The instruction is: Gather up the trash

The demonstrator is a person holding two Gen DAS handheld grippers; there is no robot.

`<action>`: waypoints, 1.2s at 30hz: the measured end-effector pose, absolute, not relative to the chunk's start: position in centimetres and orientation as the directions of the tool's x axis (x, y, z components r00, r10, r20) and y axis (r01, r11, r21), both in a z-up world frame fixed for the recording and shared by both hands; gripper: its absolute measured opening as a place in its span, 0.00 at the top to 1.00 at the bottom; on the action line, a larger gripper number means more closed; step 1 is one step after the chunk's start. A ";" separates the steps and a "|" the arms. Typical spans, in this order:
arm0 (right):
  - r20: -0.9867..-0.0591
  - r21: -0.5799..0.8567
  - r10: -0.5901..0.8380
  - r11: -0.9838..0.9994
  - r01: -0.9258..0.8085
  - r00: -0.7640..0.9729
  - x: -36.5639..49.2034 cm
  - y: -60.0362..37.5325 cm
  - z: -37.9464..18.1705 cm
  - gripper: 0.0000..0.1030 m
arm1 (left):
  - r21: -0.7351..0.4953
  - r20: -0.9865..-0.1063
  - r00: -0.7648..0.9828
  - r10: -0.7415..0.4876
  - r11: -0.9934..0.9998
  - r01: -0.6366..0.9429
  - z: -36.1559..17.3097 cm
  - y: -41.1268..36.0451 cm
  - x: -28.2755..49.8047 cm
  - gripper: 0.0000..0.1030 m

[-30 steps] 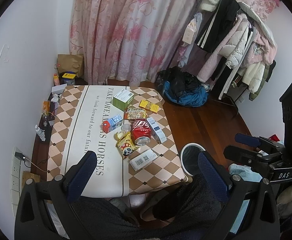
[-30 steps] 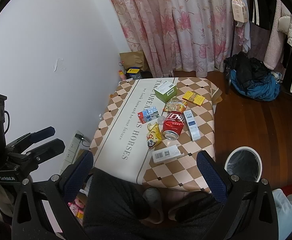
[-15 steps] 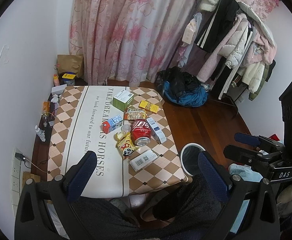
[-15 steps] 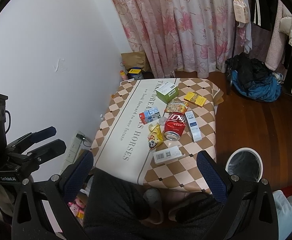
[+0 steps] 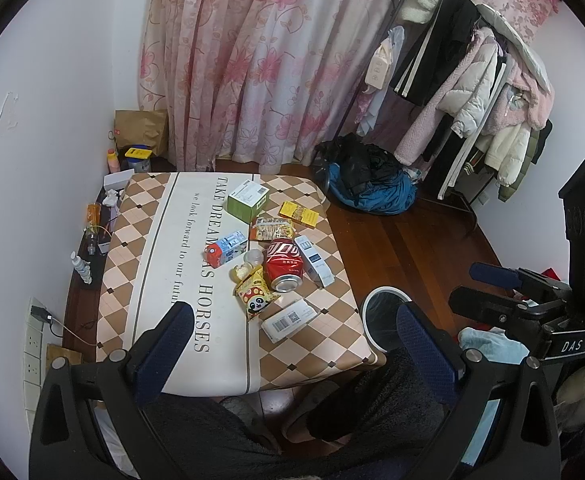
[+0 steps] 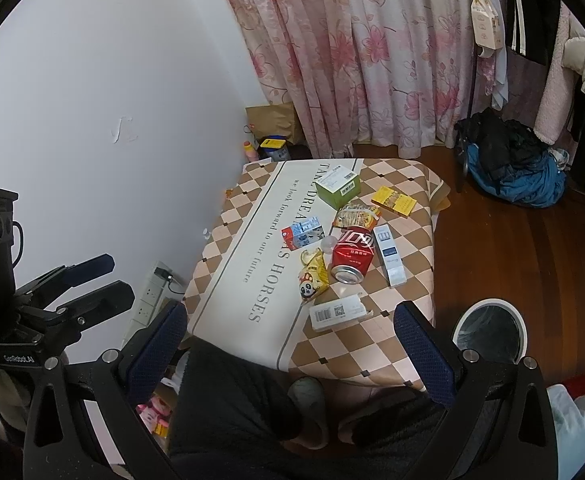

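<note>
On the checked tablecloth [image 5: 152, 240] lies a cluster of trash: a red cola can [image 5: 284, 266] on its side, a yellow panda snack bag [image 5: 256, 296], a white barcode box [image 5: 290, 320], a blue-white box [image 5: 314, 260], a small carton [image 5: 226, 248], a green box [image 5: 247, 200] and a yellow pack [image 5: 298, 214]. A white-rimmed bin [image 5: 384, 290] stands on the floor by the table's right edge. My left gripper [image 5: 296, 340] hangs open and empty, above and short of the table's near edge. My right gripper [image 6: 292, 344] is likewise open and empty, with the can [image 6: 351, 254] and bin [image 6: 488, 302] ahead.
A person's dark-trousered legs and slippers [image 6: 308, 400] are below both grippers. Small bottles and a cable [image 5: 84, 264] line the wall to the table's left. A clothes rack [image 5: 472, 80] and a blue-black heap of clothes [image 5: 372, 188] occupy the far right, and curtains hang behind.
Nothing on the table has moved. Both grippers stay open, and the views drift only very slightly.
</note>
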State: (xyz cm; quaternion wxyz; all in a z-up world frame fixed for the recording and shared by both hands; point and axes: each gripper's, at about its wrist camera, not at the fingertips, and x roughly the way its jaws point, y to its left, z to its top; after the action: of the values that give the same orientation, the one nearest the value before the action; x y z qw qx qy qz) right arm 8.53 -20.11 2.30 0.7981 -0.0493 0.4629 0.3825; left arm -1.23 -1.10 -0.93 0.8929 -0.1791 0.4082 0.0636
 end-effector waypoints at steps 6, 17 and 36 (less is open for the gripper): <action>-0.777 0.283 0.569 0.700 -0.656 0.271 8.8 -19.1 2.6 0.00 | -0.269 -0.752 0.658 -0.033 0.927 -0.260 -1.0 -1.1 -1.2 0.00; -0.854 0.251 0.429 0.835 -0.489 0.295 18.0 -17.5 -7.2 0.01 | -0.063 -0.836 0.508 0.207 0.883 -0.465 -8.4 2.3 4.8 0.00; -0.982 0.125 0.175 0.884 -0.451 0.070 34.2 -10.1 -30.3 0.44 | -0.333 -0.941 0.242 -0.235 0.763 -0.554 -29.7 4.4 18.0 0.15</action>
State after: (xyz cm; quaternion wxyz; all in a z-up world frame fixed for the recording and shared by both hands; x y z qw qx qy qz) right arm 34.16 -10.15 -30.28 0.7237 -0.1067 0.6466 0.2162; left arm 18.03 4.36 -29.71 0.7175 -0.3259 0.6055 0.1112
